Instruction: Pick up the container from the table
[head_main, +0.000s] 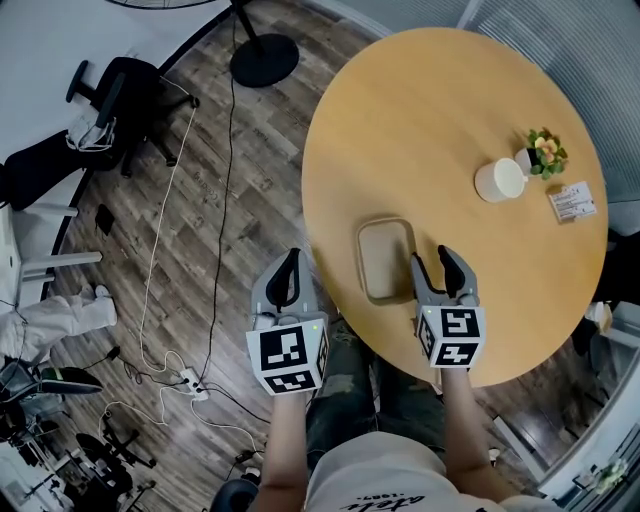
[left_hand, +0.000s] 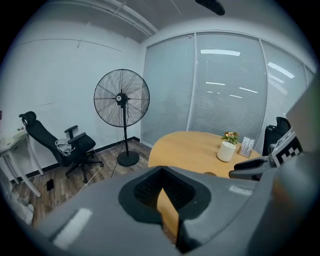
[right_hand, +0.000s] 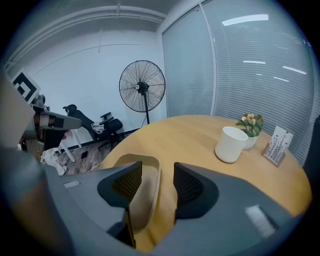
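Note:
A shallow beige container (head_main: 385, 256) with rounded corners lies on the round wooden table (head_main: 430, 110), close to its near edge. My right gripper (head_main: 440, 266) is at the container's right side and open. In the right gripper view the right gripper (right_hand: 157, 175) has one jaw over the inside of the container (right_hand: 146, 201) and the other over bare table, so the rim lies between them without being clamped. My left gripper (head_main: 288, 270) hovers off the table's left edge, above the floor. Its jaws (left_hand: 162, 187) look shut and hold nothing.
At the table's far right stand a white cup (head_main: 499, 180), a small potted plant (head_main: 545, 152) and a card holder (head_main: 573, 201). On the floor to the left are a fan base (head_main: 264, 60), a black office chair (head_main: 120, 95) and a power strip (head_main: 188, 380) with cables.

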